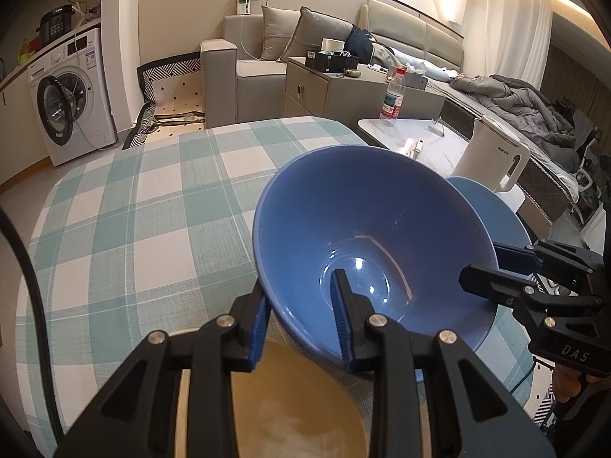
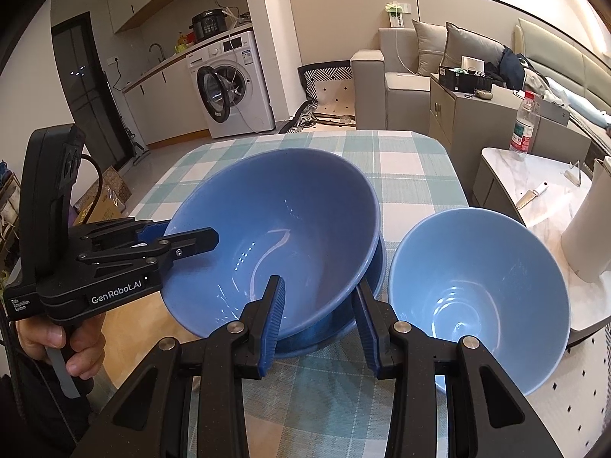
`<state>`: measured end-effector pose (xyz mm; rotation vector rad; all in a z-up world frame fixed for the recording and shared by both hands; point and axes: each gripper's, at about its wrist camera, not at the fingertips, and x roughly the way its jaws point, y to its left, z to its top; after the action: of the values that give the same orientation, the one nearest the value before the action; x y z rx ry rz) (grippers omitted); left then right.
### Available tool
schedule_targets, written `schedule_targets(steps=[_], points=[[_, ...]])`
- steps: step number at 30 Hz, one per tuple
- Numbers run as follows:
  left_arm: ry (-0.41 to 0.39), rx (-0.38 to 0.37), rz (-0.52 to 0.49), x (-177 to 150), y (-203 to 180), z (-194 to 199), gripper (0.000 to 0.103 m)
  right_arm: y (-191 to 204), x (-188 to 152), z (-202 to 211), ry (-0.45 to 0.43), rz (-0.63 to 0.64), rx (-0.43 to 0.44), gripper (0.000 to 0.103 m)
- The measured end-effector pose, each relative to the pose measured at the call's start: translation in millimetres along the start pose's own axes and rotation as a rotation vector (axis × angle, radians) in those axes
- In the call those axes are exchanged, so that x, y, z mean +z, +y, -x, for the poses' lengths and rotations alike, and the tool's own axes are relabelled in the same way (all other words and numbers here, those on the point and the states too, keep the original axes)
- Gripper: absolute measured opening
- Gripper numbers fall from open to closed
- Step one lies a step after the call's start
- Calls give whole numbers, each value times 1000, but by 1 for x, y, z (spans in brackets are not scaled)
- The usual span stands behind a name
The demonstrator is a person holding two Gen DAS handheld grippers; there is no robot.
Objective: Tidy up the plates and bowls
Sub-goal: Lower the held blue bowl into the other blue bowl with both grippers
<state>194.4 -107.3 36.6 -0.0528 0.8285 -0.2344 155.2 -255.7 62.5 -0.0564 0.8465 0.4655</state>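
Blue large bowl is clamped at its rim by your left hand-held gripper and right hand-held gripper; uneven lowering could clip the smaller bowl at three o'clock.

Glossy glazed blue bowl, woven matt checked tablecloth, ribbed rubbery claw pads.

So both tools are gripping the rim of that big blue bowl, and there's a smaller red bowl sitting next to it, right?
Not quite: the smaller bowl is light blue, not red, as the right wrist view shows. The rest holds: the left tool and the right tool each grip the rim of the big blue bowl, one on either side.
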Motion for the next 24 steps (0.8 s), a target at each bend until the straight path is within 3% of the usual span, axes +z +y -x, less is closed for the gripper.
schedule_targets(steps=[16, 24], points=[[12, 33, -37, -3, -6, -9, 29, 4, -13, -7, -11, -21, -53, 38], [5, 49, -70, -7, -15, -8, 36, 6, -18, -9, -44, -34, -91, 41]])
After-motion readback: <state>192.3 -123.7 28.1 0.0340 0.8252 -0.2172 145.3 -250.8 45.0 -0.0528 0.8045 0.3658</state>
